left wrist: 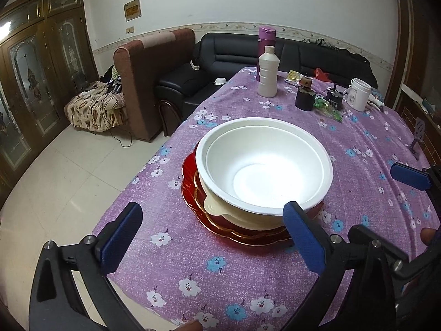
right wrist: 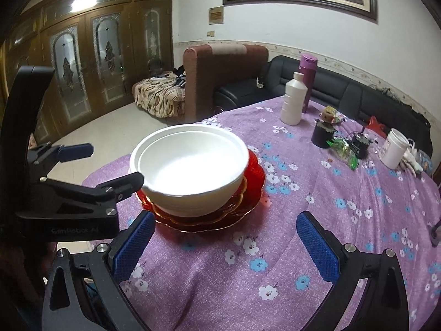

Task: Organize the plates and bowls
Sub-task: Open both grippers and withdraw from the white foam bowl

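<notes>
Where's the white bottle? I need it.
In both views, the white bottle stands at the table's far end, before the purple flask.

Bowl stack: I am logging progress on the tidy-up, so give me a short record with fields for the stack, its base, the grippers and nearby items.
stack: white bowls nested
base: red plates stacked on the purple floral tablecloth
left gripper: open, holding nothing
right gripper: open, holding nothing
far end: white bottle, purple flask, white jar
</notes>
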